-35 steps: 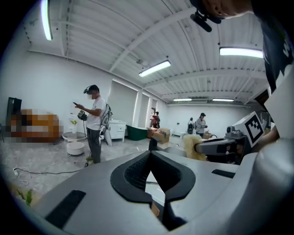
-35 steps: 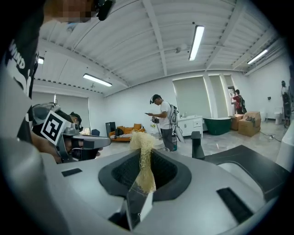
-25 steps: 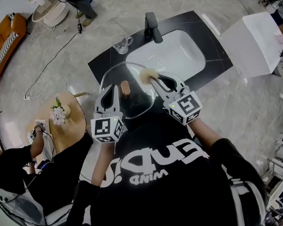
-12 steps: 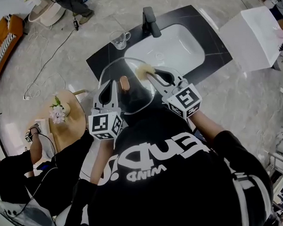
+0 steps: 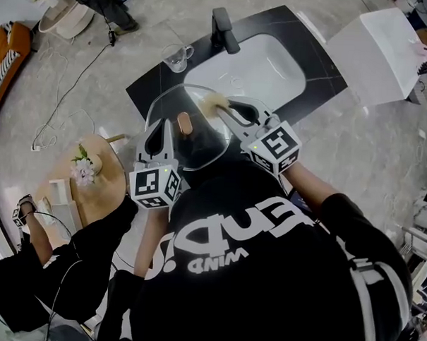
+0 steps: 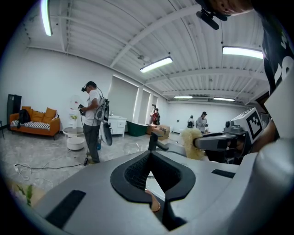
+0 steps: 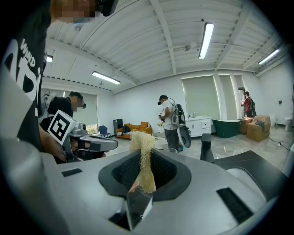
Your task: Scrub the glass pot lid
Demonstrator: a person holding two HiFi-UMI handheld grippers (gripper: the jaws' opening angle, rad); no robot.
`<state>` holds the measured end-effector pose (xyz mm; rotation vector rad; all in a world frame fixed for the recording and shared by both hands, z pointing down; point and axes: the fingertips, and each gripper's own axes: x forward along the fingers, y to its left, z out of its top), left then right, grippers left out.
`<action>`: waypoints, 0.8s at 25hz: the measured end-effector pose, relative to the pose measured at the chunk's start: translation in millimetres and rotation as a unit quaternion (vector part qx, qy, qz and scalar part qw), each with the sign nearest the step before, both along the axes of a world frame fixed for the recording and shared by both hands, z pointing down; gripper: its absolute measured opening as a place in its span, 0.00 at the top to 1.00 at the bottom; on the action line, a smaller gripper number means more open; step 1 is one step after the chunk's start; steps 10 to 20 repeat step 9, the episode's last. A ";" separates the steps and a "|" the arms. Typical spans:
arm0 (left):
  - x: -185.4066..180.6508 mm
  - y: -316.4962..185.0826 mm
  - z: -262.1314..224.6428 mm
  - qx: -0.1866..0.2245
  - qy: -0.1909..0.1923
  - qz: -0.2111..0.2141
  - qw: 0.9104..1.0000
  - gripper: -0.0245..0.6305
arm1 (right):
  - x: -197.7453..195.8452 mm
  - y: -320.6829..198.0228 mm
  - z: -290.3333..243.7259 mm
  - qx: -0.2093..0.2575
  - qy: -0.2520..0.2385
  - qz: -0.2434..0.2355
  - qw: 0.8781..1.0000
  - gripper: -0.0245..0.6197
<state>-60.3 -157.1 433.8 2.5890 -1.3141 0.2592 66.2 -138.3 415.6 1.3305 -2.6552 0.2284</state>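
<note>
The clear glass pot lid (image 5: 200, 148) with a brown wooden knob (image 5: 182, 122) is held up over the near edge of the black counter. My left gripper (image 5: 163, 131) is shut on the lid's left rim; in the left gripper view the knob (image 6: 155, 203) shows just behind the closed jaws (image 6: 156, 183). My right gripper (image 5: 228, 108) is shut on a pale straw-coloured loofah scrubber (image 5: 212, 101), whose tuft rests against the lid's far rim. In the right gripper view the scrubber (image 7: 143, 165) stands up between the jaws, with the left gripper (image 7: 92, 144) at left.
Behind the lid lies a white sink basin (image 5: 264, 66) in a black counter (image 5: 323, 86), with a black faucet (image 5: 225, 29) and a glass mug (image 5: 175, 56). A round wooden table (image 5: 103, 190) with flowers stands at left, a white box (image 5: 381, 57) at right. People stand around the room.
Both grippers, the lid and the scrubber stand as before. Only the head view has drifted a little, and the person at lower left has shifted.
</note>
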 end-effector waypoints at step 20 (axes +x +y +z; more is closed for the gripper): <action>5.4 -1.2 3.6 -0.008 0.004 0.002 1.000 0.94 | -1.5 -3.0 -1.6 0.001 0.004 -0.003 1.000 0.87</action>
